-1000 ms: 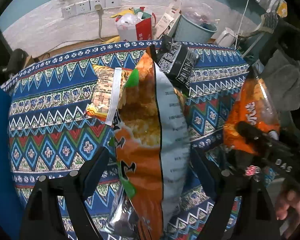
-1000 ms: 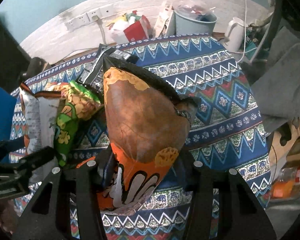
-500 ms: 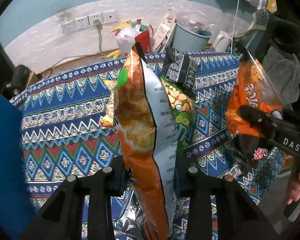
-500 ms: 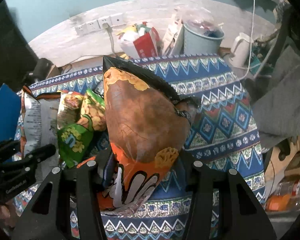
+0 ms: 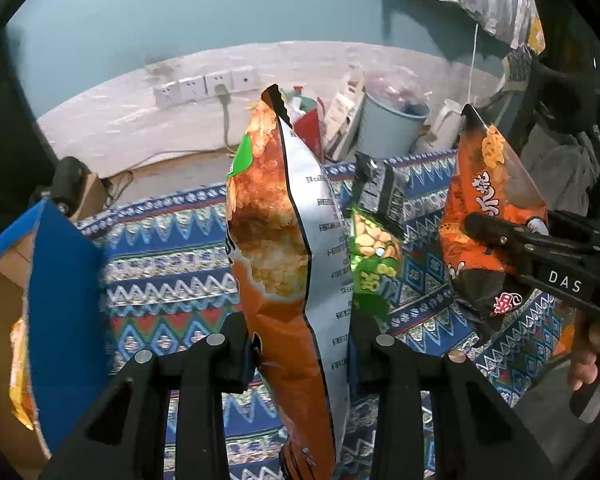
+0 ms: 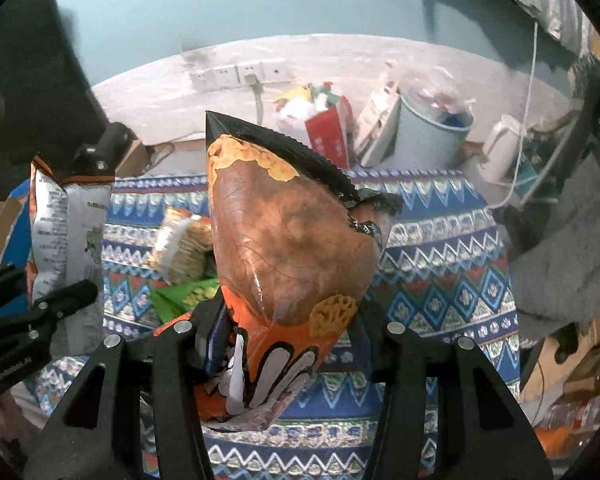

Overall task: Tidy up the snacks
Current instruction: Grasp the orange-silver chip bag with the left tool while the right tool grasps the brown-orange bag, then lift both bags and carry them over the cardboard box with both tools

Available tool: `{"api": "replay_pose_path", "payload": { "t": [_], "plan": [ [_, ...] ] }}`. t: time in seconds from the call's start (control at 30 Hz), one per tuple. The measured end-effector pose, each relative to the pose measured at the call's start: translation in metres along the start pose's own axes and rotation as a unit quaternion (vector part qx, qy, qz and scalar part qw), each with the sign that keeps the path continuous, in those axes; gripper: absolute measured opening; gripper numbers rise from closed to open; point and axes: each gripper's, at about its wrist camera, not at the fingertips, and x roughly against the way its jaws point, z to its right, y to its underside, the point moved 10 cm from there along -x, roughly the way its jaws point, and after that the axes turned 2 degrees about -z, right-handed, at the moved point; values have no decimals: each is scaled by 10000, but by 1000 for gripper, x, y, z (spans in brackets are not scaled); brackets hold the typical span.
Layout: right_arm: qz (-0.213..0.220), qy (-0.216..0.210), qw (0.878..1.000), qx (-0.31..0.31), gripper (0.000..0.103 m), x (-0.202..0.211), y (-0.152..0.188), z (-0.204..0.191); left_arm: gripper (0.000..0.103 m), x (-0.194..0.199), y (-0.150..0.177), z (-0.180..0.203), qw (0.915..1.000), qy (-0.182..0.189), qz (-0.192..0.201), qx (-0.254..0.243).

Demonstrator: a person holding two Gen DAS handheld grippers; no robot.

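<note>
Both hands are loaded here. The left gripper (image 5: 304, 354) is clamped on the lower part of a tall orange and silver chip bag (image 5: 288, 240), its jaws having just closed in on it, and the bag stands upright between the fingers, long axis running straight up and away from the gripper, clear of the patterned cloth (image 5: 160, 248) on the tabletop. Over on the right, the right gripper (image 6: 288, 332) has its jaws set at a middling width, pinching the bottom of an orange and black snack bag (image 6: 288, 232), which tilts up and a little to the left.

Left behind on the cloth, between the two lifted bags, are a green peanut packet (image 5: 374, 264), a black packet (image 5: 380, 192) just beyond it, and a yellow cracker packet (image 6: 180, 244) further left. At the near left edge stands a blue cardboard box (image 5: 60, 300), flap up, with something orange showing inside.

That box looks like the destination, and here is the key relation: it sits left of the left gripper, so the left hand is the nearer one. The upright bag would likely need swinging left and tipping over that flap. The right hand's bag has further to travel.
</note>
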Motion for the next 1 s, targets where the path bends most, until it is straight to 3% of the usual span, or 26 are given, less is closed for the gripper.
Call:
{"api": "replay_pose_path", "payload": {
  "t": [1.0],
  "plan": [
    [360, -815, 9914, 962, 50, 26, -43, -153, 35, 90, 11, -111, 9937, -549, 742, 635]
  ]
}}
